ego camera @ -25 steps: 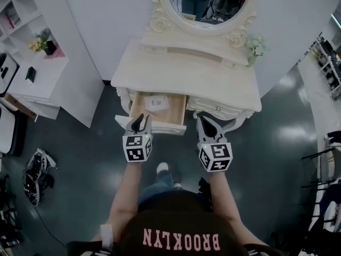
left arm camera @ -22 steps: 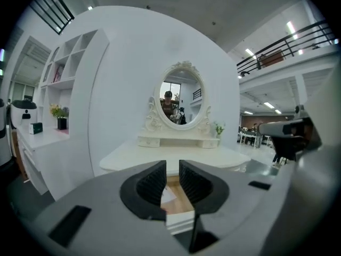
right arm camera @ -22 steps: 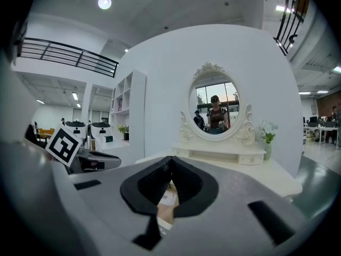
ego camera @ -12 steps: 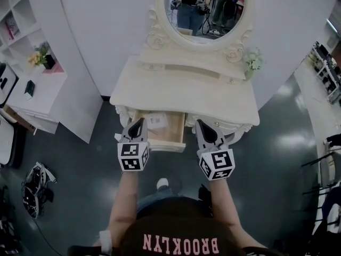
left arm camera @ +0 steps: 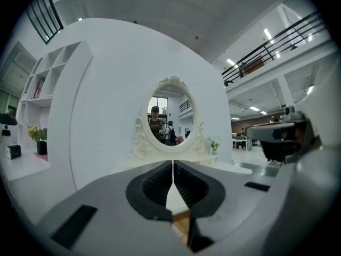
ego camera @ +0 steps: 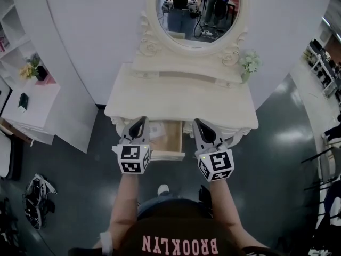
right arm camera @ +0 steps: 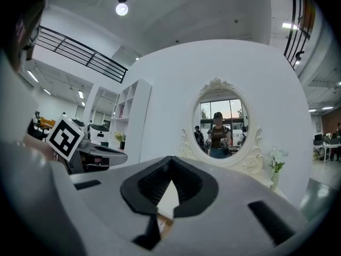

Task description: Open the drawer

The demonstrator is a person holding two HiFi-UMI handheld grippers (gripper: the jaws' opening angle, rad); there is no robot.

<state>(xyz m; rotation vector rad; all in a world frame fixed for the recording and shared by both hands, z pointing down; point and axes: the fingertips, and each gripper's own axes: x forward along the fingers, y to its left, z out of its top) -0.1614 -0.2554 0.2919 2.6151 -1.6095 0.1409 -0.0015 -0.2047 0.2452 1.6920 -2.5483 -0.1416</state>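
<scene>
Both jaw pairs together, empty | left gripper (ego camera: 140, 121), right gripper (ego camera: 199, 124) | drawer (ego camera: 169, 154) open between them

White curved wall (ego camera: 298, 47), dark glossy floor (ego camera: 277, 143), white shelving (ego camera: 40, 113).

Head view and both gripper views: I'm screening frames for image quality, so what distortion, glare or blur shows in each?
Head view: dim, wall edges bowed by the wide lens, bright glare patches on the glossy floor. Left gripper view: heavy fisheye with black corners, the left gripper close and soft. Right gripper view: same bowing, a ceiling lamp flaring.
</scene>
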